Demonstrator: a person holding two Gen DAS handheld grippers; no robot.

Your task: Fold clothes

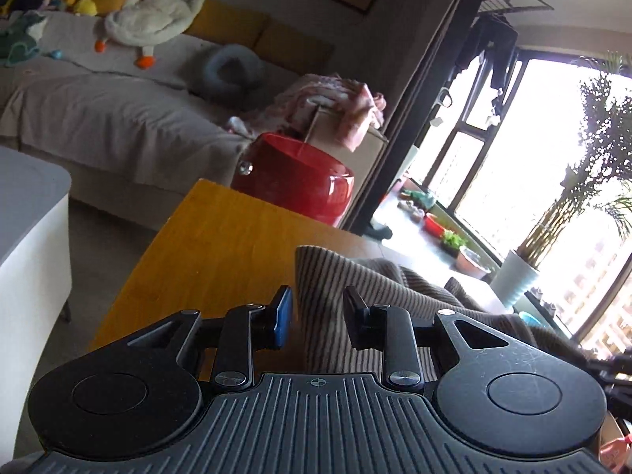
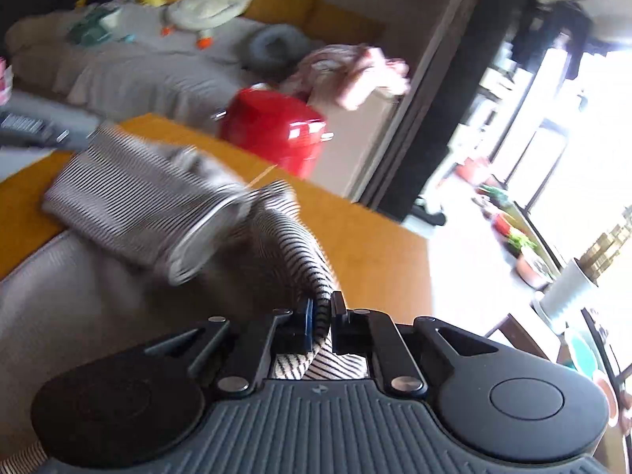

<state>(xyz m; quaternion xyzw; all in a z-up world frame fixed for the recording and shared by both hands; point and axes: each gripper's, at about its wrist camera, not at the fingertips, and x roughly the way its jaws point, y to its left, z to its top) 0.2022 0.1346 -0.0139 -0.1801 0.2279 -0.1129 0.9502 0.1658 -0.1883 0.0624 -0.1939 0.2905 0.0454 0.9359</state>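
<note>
1. Right gripper (image 2: 320,318) – nearest item in its own view. Fingers are pinching together on a bunched edge of the striped garment (image 2: 158,205), w/ cloth showing between the pads and trailing under the body. Probably gripping at an edge so the fabric can be lifted and carried over for a fold.

2. Left gripper (image 1: 318,316) – fingers are standing part-way apart w/ a raised ridge of the same striped cloth (image 1: 328,300) sitting in the gap. The right pad is looking close to the fabric, the blue left pad clear of it; can't tell if they're actually pinching. Likely positioned to take a second hold, so the piece stays taut between two points.

3. Striped garment – lying on the wooden table (image 2: 375,245), one part hanging rolled and blurred mid-air left of the right gripper, the rest draping over the near edge. Fold is looking only begun.

4. Red bin (image 1: 300,177) – standing on the floor just beyond the table's far side.

5. Pink clothes pile (image 1: 339,106) – heaped on a box behind the bin; presumably waiting their turn.

6. Sofa (image 1: 98,114) – far left, carrying a plush goose (image 1: 150,15) and other soft toys.
</note>
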